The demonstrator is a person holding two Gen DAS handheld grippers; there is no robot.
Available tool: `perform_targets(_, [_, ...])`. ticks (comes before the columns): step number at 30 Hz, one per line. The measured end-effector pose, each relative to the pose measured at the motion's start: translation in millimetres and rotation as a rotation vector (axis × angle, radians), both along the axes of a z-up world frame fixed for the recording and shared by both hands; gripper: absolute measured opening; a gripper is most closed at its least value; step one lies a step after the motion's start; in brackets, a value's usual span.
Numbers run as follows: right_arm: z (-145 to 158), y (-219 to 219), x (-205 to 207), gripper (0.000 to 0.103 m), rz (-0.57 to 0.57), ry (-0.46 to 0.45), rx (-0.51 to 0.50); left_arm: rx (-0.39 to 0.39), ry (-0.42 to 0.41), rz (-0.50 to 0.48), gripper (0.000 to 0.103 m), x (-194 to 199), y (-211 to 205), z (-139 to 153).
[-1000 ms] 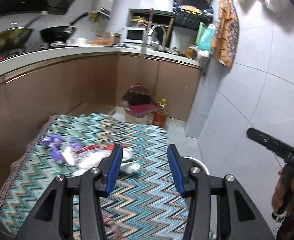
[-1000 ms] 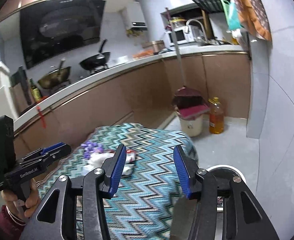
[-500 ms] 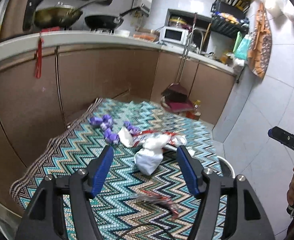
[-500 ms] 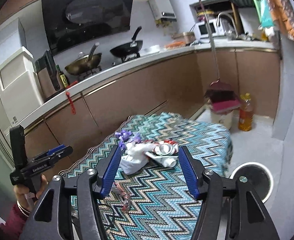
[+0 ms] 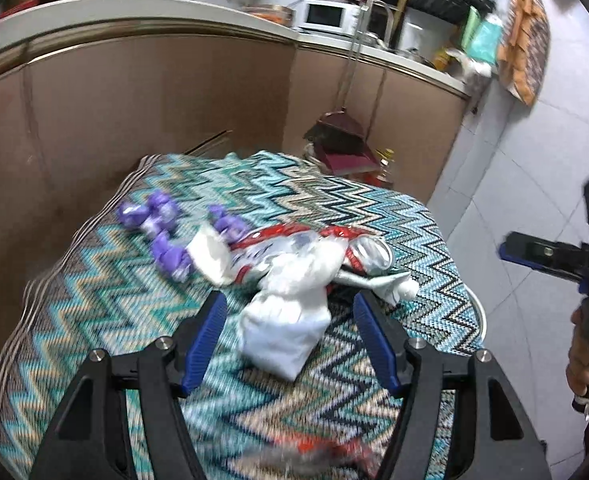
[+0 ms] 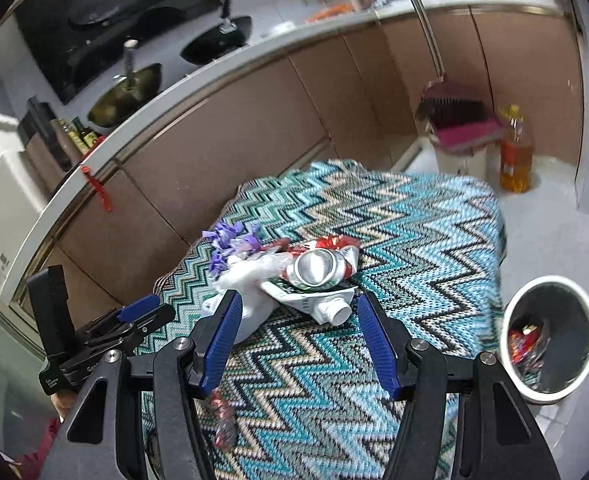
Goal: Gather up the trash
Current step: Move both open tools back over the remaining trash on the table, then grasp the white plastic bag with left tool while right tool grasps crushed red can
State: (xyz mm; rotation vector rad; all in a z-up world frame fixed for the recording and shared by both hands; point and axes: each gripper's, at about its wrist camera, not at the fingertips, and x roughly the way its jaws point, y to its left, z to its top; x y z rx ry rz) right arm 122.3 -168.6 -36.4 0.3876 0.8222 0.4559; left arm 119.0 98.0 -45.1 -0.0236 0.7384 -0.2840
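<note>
A pile of trash lies on the zigzag-cloth table (image 5: 334, 200): a white crumpled bag (image 5: 286, 332), purple wrappers (image 5: 162, 232), a crushed red and silver can (image 6: 318, 266) and a squeezed white tube (image 6: 326, 308). My left gripper (image 5: 289, 300) is open just above the white bag, which shows between its blue fingers with the pads clear of it. My right gripper (image 6: 300, 300) is open too, with the tube and can ahead between its fingers, untouched. A small red wrapper (image 6: 222, 420) lies near the front edge.
A round white-rimmed bin (image 6: 550, 279) stands on the floor right of the table, with red wrappers inside. A broom and dustpan (image 6: 454, 124) and an oil bottle (image 6: 514, 152) stand by the brown cabinets behind. A counter with woks runs along the far side.
Both grippers have come down and forward toward the trash pile, which now fills the view between the fingers. Both pairs of jaws stand wider than a second ago.
</note>
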Motion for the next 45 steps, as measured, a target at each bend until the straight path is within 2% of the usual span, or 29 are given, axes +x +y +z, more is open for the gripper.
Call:
perform_targets(8, [-46.6, 11.7, 63.8, 0.064, 0.052, 0.141, 0.123, 0.15, -0.011, -0.131, 0.064, 47.1, -41.7, -21.0])
perform_targets(12, [-73.0, 17.9, 90.2, 0.069, 0.064, 0.206, 0.158, 0.163, 0.0, -0.142, 0.064, 65.3, -46.5, -30.3])
perform_targets(16, [-102.0, 18.8, 114.4, 0.07, 0.059, 0.277, 0.233, 0.153, 0.023, -0.157, 0.063, 77.8, -48.2, -37.9])
perform_targets(17, [-106.5, 19.3, 118.4, 0.07, 0.059, 0.288, 0.25, 0.151, 0.031, -0.16, 0.062, 80.3, -48.9, -40.4])
perform_targets(20, [-122.5, 22.4, 130.9, 0.07, 0.06, 0.328, 0.313, 0.136, 0.06, -0.17, 0.047, 85.4, -48.8, -46.8])
perform_targets(22, [-130.3, 24.6, 137.2, 0.07, 0.068, 0.341, 0.351, 0.124, 0.068, -0.169, 0.044, 87.2, -48.1, -50.1])
perform_targets(24, [-133.8, 25.8, 141.3, 0.065, 0.07, 0.336, 0.368, 0.107, 0.071, -0.171, 0.034, 89.0, -46.1, -51.4])
perform_targets(26, [-135.6, 26.6, 144.8, 0.052, 0.076, 0.328, 0.385, 0.08, 0.081, -0.17, 0.028, 92.3, -43.7, -51.7])
perform_targets(27, [-136.6, 26.1, 146.1, 0.038, 0.078, 0.327, 0.393, 0.076, 0.078, -0.165, 0.027, 92.6, -42.9, -50.9])
perform_targets(28, [-137.2, 25.4, 147.3, 0.03, 0.077, 0.321, 0.401, 0.068, 0.075, -0.16, 0.027, 93.2, -41.6, -50.4])
perform_targets(37, [-112.2, 19.1, 135.6, 0.03, 0.094, 0.206, 0.372, -0.083, 0.094, -0.129, 0.026, 91.2, -19.0, -37.6])
perform_targets(45, [-76.8, 10.4, 111.7, 0.029, 0.089, 0.106, 0.328, -0.235, 0.08, -0.101, 0.026, 78.2, 6.4, -8.1])
